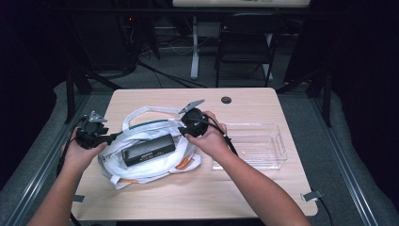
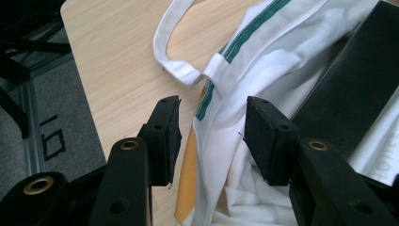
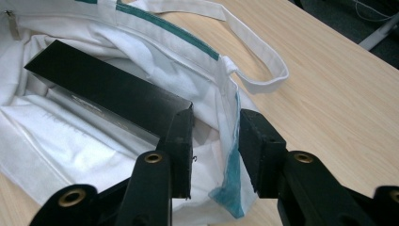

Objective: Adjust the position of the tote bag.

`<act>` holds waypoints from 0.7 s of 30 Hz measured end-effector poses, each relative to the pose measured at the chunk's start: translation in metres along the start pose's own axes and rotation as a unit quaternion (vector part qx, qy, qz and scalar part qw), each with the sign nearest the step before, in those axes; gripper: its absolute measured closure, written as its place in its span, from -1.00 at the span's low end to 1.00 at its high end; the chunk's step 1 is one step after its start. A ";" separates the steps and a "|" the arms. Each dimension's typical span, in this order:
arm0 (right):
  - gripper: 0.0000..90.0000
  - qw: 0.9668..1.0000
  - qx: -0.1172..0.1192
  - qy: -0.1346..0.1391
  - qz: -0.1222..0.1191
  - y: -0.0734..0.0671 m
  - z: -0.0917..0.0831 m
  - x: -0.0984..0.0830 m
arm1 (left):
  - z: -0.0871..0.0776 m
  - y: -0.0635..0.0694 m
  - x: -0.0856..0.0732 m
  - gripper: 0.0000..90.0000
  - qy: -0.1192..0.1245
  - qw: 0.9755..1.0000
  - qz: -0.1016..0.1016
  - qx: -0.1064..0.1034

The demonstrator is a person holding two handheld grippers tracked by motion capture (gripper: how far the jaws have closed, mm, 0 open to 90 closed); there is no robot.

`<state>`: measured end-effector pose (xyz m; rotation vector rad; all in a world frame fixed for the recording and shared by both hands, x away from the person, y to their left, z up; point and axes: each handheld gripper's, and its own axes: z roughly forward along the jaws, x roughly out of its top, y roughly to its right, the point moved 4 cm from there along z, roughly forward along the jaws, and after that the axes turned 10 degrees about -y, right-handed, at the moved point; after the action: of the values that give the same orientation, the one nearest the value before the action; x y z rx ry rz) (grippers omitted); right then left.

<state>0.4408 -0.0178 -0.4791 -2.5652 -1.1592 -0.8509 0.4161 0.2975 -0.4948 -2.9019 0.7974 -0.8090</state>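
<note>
White cloth bag (image 1: 141,155) lies at centre frame on the table (image 1: 244,106), a black box (image 1: 148,149) resting in its mouth. Left gripper (image 2: 214,136) and right gripper (image 3: 215,150) straddle the bag's edges with jaws part open, pads not pressing. Risk: the loose cloth could slip free and the mouth sag over the box.

The high view looks forward and down from above the person's side, taking in the whole table (image 1: 141,101). The left gripper view rides close over the white tote bag's (image 2: 263,61) left edge; the right gripper view sits close at its right edge. All views share the bag and the black box (image 3: 103,92).
</note>
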 end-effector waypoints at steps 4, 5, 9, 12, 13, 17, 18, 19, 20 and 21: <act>0.46 1.000 -0.004 0.004 -0.005 0.000 -0.008 -0.007 | -0.002 0.006 0.002 0.24 0.002 1.000 0.011 -0.003; 0.46 1.000 -0.003 0.007 -0.003 -0.001 -0.010 -0.009 | -0.002 0.008 0.002 0.24 0.000 1.000 0.015 -0.004; 0.46 1.000 0.002 0.014 -0.005 -0.004 -0.017 -0.017 | -0.004 0.012 0.003 0.23 -0.002 1.000 0.023 -0.005; 0.45 1.000 0.007 0.020 -0.011 -0.009 -0.022 -0.024 | -0.005 0.015 0.004 0.23 -0.001 1.000 0.028 -0.006; 0.45 1.000 0.009 0.019 -0.013 -0.010 -0.025 -0.026 | -0.006 0.016 0.004 0.22 0.000 0.999 0.034 -0.005; 0.45 1.000 0.010 0.026 -0.012 -0.015 -0.031 -0.035 | -0.007 0.020 0.005 0.21 0.000 0.999 0.043 -0.007; 0.45 1.000 0.008 0.026 -0.015 -0.016 -0.033 -0.038 | -0.007 0.021 0.005 0.21 0.000 0.999 0.045 -0.008; 0.46 0.999 0.007 0.029 -0.014 -0.017 -0.034 -0.040 | -0.007 0.023 0.006 0.21 0.000 0.999 0.048 -0.008; 0.45 0.999 0.008 0.031 -0.014 -0.017 -0.035 -0.043 | -0.007 0.024 0.006 0.20 0.001 0.999 0.050 -0.011; 0.45 0.999 0.009 0.029 -0.014 -0.018 -0.035 -0.045 | -0.007 0.025 0.006 0.19 0.001 0.998 0.054 -0.010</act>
<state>0.3890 -0.0482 -0.4773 -2.4986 -1.1824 -0.9099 0.4052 0.2733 -0.4897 -2.8472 0.9583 -0.7980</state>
